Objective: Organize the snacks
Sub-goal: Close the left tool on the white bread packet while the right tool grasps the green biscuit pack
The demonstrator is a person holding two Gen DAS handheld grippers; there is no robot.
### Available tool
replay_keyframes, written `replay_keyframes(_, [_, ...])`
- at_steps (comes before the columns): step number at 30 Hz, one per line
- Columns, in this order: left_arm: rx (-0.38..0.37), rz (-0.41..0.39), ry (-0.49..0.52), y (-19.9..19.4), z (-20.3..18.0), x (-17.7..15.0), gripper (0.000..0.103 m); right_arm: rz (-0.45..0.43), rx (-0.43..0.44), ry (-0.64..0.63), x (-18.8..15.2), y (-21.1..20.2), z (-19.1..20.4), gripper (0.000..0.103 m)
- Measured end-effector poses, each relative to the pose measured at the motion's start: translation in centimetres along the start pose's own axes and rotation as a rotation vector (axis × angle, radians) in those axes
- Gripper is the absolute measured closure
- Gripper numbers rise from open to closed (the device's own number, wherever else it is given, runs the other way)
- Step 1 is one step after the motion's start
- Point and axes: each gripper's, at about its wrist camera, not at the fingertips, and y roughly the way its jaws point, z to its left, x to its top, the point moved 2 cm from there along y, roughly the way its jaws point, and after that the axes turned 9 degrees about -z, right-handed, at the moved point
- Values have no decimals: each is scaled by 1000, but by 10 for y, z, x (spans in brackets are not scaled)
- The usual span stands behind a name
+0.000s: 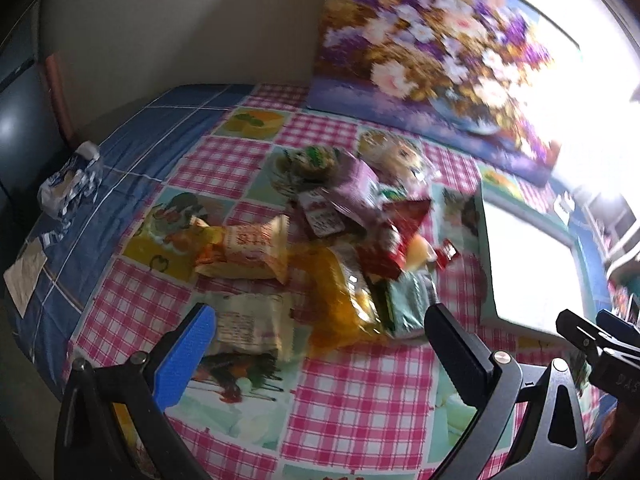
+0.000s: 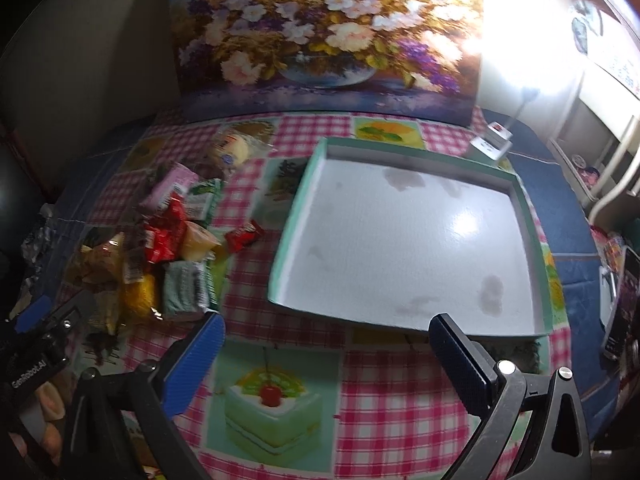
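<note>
While the snacks (image 1: 320, 240) lie heaped on the checked cloth (image 1: 360, 400) — crinkled packets in yellow, red, pink and green, plus a pale jelly cup (image 2: 198, 244) — the tray (image 2: 400, 240) beside them sits white and bare (a few dark stains). Left gripper (image 1: 320, 340) hovers just before the pile, jaws apart, holding nothing. Right gripper (image 2: 326, 344) hangs at the tray's near edge, also spread wide, snacks off to its left.

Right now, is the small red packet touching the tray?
Apart. The right wrist view shows the small red packet lying left of the tray, with a strip of checked tablecloth plainly visible between them.
</note>
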Motion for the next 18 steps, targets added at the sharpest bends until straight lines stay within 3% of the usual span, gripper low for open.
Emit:
replay_keyframes(6, [11, 10, -68, 7, 39, 13, 0, -9, 82, -8, 25, 6, 38, 0])
replay_keyframes(10, [19, -26, -116, 11, 59, 19, 0, 34, 121, -2, 28, 22, 64, 0])
replay_keyframes(18, [45, 97, -95, 47, 69, 8, 0, 170, 92, -31, 7, 74, 89, 0])
